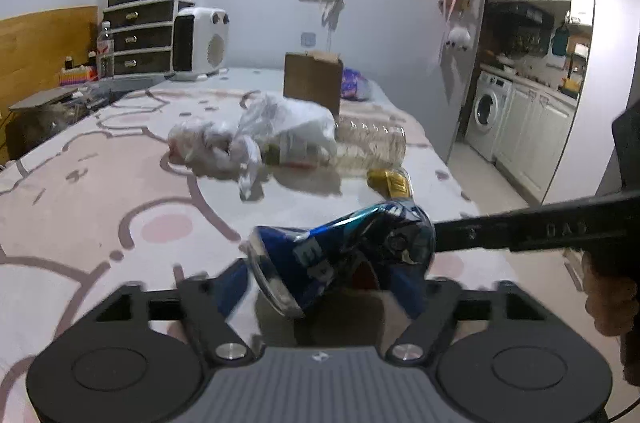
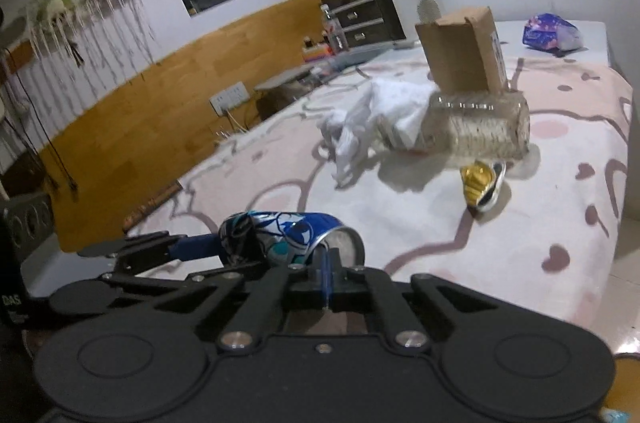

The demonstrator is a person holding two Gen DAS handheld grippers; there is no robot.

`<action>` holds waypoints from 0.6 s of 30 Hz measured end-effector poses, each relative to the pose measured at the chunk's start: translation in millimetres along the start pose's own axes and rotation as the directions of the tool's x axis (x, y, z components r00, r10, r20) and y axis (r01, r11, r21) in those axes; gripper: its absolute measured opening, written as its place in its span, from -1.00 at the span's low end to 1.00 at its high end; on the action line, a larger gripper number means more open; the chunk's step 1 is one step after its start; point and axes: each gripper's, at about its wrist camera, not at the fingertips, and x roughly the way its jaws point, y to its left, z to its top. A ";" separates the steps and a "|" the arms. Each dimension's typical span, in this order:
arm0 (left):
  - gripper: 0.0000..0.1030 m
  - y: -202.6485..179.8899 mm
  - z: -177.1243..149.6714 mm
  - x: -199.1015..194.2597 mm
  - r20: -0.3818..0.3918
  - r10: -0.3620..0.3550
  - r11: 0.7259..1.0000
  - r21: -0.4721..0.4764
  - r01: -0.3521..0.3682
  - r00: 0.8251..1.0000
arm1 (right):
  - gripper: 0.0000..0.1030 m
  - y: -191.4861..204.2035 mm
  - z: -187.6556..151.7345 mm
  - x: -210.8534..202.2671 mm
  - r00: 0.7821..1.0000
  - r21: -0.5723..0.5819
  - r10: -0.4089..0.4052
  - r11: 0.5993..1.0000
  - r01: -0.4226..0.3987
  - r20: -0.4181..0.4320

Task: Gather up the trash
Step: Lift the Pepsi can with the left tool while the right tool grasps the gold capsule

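Observation:
A crushed blue can hangs just above the pink patterned blanket. In the right wrist view my right gripper is shut, pinching the rim of the blue can. In the left wrist view it reaches in from the right and meets the can's far end. My left gripper is open, its fingers standing either side of the can without pressing it. Further back lie a crushed gold can, a clear plastic bottle and a white plastic bag.
A cardboard box stands behind the trash, with a purple packet beyond it. Crumpled clear wrapping lies left of the bag. A drawer unit and a white heater stand at the back left. The blanket's edge drops off at the right.

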 end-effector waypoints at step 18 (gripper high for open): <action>1.00 -30.7 -14.8 4.2 0.041 0.054 0.992 0.110 -0.059 0.998 | -0.95 5.0 -11.3 -1.6 0.995 0.044 -0.006 0.999 0.010 -0.103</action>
